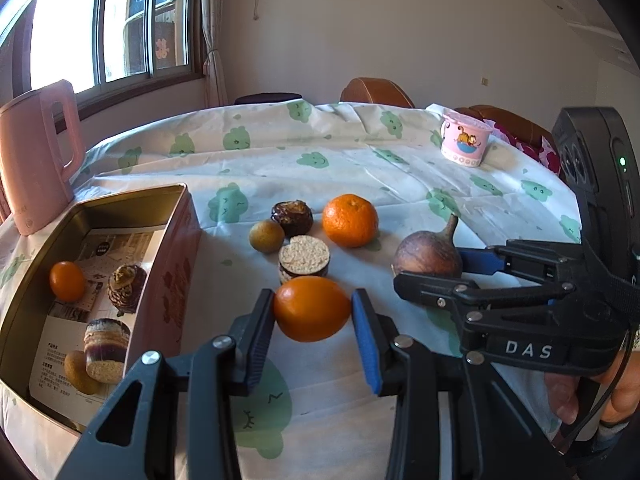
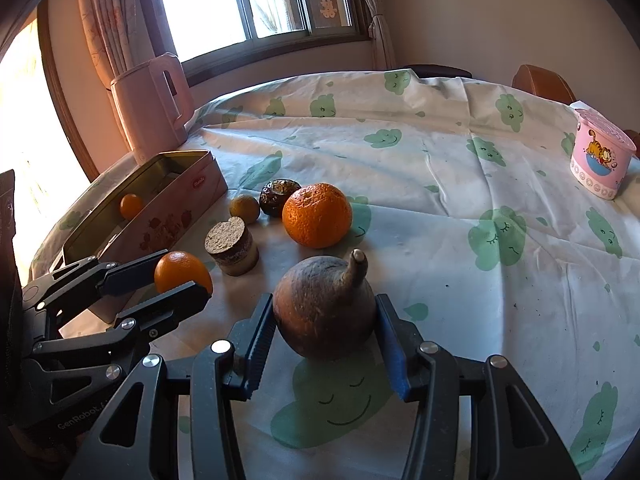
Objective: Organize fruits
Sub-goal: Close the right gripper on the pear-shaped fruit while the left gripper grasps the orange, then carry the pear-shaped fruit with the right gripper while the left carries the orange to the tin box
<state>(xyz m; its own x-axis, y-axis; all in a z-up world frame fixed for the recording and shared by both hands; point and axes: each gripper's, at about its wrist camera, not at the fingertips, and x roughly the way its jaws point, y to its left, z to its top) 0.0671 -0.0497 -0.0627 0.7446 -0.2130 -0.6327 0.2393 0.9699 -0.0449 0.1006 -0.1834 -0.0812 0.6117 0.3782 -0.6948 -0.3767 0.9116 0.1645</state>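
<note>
Tablecloth [image 2: 440, 168] w/ green clouds, window [image 2: 256, 0] behind, pink kettle [image 2: 152, 100] nr edge

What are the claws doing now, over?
Left claw shut on smooth orange. Right claw shut on brown stemmed fruit. Pink tin open beside. Nothing blocking, over.

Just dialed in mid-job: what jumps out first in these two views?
Each claw has a fruit between its pads on the cloud-print tablecloth: the left claw around a smooth orange, the right claw around a brown stemmed fruit. To the left sits an open pink tin already holding a small orange and other pieces, and a bigger, rough-skinned orange waits on the cloth behind the claws.
</note>
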